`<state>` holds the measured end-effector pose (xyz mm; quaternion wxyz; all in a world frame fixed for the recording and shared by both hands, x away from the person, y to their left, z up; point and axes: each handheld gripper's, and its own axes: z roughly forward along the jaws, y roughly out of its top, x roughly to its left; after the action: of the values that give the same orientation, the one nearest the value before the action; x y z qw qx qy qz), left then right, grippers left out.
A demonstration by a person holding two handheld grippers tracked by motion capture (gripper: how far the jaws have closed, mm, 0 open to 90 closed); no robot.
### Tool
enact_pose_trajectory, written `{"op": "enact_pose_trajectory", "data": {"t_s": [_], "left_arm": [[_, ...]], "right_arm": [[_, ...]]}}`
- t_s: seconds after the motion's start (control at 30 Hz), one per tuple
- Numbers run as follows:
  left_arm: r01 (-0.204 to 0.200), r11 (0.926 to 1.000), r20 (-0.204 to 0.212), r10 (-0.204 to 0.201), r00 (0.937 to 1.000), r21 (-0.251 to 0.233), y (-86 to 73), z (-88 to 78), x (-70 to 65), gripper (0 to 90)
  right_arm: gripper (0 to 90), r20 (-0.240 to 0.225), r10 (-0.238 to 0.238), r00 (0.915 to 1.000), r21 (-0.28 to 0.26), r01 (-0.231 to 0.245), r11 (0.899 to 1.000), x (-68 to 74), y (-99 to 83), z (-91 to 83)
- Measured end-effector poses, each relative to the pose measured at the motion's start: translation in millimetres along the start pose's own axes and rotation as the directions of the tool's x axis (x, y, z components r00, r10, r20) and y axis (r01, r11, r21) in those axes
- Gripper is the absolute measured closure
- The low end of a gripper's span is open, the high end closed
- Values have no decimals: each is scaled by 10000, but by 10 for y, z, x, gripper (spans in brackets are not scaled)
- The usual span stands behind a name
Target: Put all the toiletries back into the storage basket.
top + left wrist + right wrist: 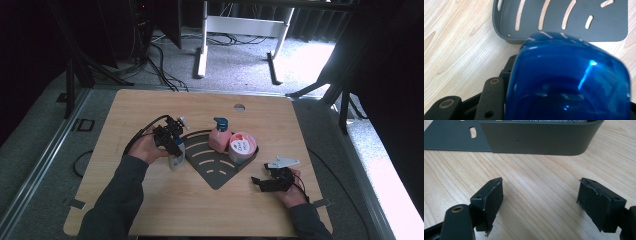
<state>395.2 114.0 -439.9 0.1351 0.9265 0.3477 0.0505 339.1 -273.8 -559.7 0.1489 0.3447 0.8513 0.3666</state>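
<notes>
My left gripper is shut on a pale bottle that stands upright at the left edge of a dark grey slotted corner tray. In the left gripper view its glossy blue top sits between the jaws of the left gripper, with the tray just beyond. My right gripper rests low on the table to the right of the tray's point. In the right gripper view the right gripper is open with bare wood between its pads, and the tray wall lies ahead.
A pink pump bottle and a round pink tub stand in the back of the tray. The wooden table has a small hole near its far edge. Cables and stand legs lie on the floor beyond.
</notes>
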Motion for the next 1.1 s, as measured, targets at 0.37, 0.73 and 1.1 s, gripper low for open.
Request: {"op": "enact_pose_trajectory", "data": {"t_s": [0.37, 0.73, 1.1], "left_arm": [[15, 10000, -121, -15, 9999, 3, -31, -19, -22, 551], [-88, 9998, -80, 86, 9999, -172, -60, -89, -53, 552], [-39, 9995, -74, 37, 10000, -309, -74, -142, -57, 552]], "right_arm": [[204, 0, 1, 10000, 2, -1, 10000, 0, 0, 0], [204, -2, -1, 10000, 1, 1, 10000, 0, 0, 0], [204, -2, -1, 10000, 1, 1, 10000, 0, 0, 0]]}}
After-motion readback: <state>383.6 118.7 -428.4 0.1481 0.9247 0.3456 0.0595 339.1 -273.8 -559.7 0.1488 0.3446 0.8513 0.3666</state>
